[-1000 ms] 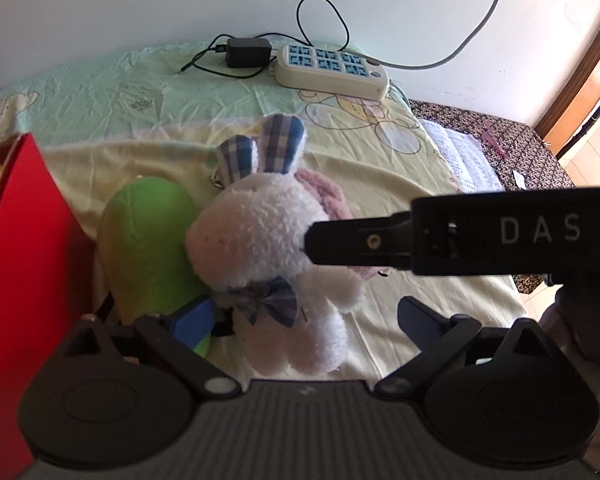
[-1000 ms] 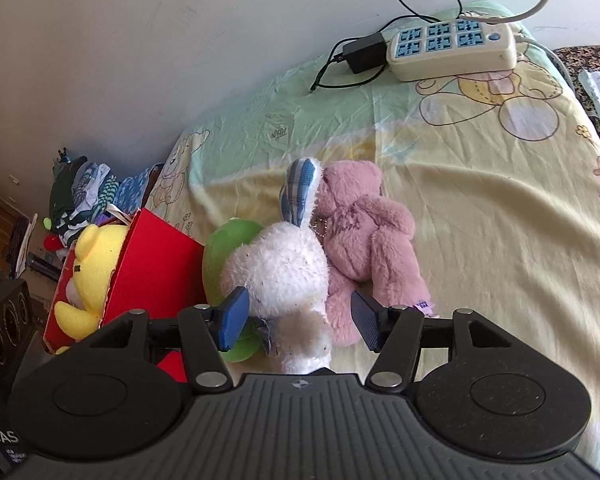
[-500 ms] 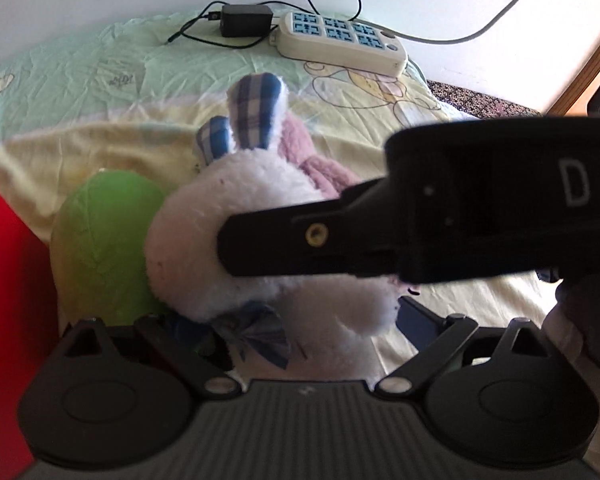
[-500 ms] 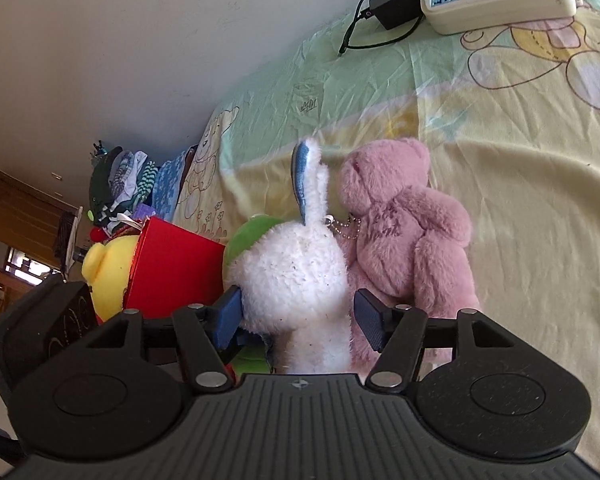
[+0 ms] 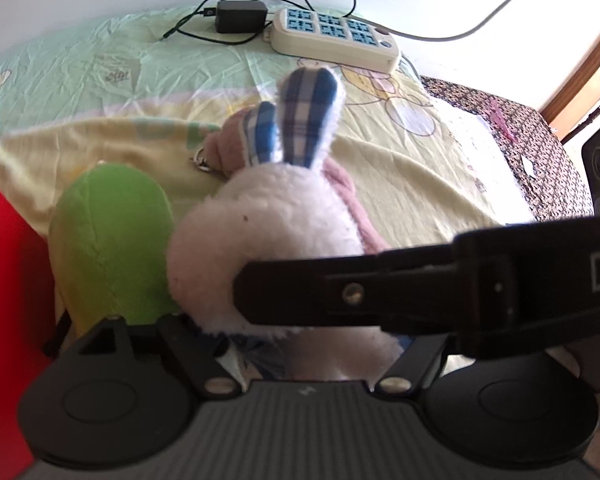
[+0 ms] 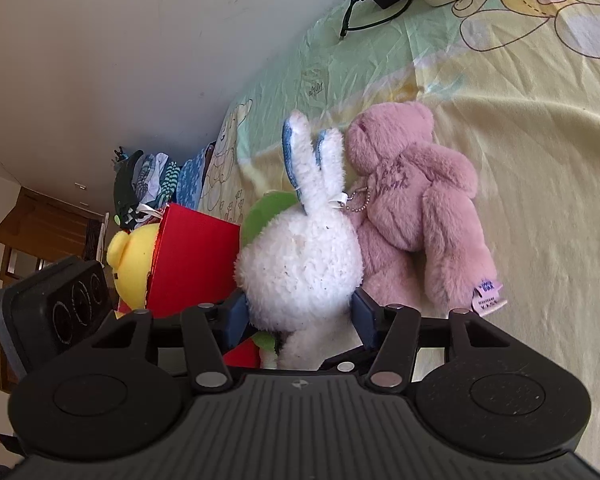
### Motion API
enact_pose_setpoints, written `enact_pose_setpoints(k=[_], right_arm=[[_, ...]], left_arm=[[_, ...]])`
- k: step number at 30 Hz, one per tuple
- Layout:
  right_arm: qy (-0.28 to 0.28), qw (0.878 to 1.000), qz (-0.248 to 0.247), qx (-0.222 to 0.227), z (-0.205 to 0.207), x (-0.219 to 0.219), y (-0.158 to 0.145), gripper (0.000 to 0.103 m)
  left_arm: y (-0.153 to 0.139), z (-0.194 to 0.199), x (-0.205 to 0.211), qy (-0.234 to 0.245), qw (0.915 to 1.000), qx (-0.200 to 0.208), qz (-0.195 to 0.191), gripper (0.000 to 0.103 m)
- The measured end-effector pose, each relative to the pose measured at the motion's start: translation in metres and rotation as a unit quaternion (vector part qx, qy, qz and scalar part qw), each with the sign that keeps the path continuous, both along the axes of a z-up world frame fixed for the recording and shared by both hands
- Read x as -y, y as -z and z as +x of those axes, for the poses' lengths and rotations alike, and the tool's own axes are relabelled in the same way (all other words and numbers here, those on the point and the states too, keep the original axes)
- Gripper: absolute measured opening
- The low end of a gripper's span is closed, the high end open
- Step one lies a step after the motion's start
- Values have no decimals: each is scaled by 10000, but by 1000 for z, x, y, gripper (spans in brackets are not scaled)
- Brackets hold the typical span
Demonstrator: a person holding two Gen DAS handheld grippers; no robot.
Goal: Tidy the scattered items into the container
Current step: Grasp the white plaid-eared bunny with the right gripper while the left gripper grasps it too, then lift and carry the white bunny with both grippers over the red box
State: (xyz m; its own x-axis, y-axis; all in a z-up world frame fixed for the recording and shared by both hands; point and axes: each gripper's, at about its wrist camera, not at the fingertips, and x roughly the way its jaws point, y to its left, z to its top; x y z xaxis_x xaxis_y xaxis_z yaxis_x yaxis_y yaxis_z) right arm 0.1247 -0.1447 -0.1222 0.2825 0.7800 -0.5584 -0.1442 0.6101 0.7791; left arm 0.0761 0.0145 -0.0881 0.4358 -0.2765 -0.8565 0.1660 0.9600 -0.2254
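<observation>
— Claws first: what is each one doing?
— Right claw [image 6: 298,316] is closing, its blue pads pinching the white rabbit [image 6: 300,268] at the neck. Left claw [image 5: 312,356] is closing around the rabbit's body; whether its pads are pressing, I cannot tell.
— Where is the rabbit lying?
— On the bed [image 6: 520,128], touching the pink bear [image 6: 416,200] and green plush [image 5: 112,240], beside the red container [image 6: 192,256].

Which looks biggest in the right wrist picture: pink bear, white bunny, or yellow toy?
1. pink bear
2. white bunny, nearly the same size and closer, so unsure
3. yellow toy, partly hidden
</observation>
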Motion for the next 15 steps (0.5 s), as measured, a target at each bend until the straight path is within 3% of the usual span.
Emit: enact_pose_setpoints(k=[15], right_arm=[[-85, 9997, -195, 121, -70, -12, -23, 57]], left_arm=[[-23, -75, 6, 421, 9985, 220, 280, 76]])
